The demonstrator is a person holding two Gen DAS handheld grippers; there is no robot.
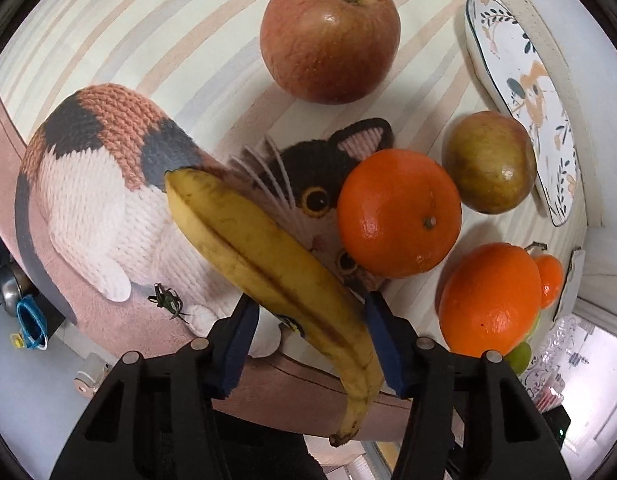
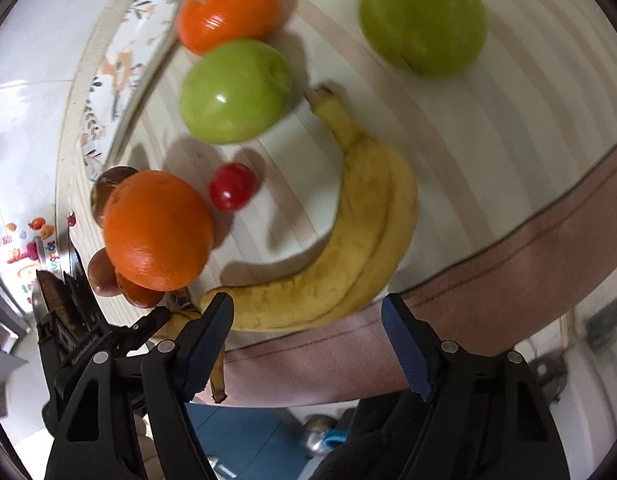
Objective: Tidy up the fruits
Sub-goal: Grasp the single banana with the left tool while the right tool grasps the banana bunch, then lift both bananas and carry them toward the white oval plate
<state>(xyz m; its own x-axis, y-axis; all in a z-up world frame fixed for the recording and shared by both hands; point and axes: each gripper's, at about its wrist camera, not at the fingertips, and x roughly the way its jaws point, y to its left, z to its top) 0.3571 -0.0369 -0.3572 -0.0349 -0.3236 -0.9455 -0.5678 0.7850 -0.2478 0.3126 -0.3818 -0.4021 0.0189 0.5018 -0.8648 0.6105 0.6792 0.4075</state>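
Your left gripper [image 1: 308, 332] clamps the yellow speckled banana [image 1: 264, 248] (stem at bottom of frame); your right gripper [image 2: 308, 316] gapes empty over yellow paired bananas [image 2: 348, 240].

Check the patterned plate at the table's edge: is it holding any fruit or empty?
Empty. In the left wrist view the plate shows only its painted pattern; the apple and orange sit on the tablecloth beside it.

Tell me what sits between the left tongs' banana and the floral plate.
The left tongs grip the yellow banana. Toward the flower-patterned oval plate at the table's edge lie a round orange and a greenish-brown apple, close together; the red apple sits apart.
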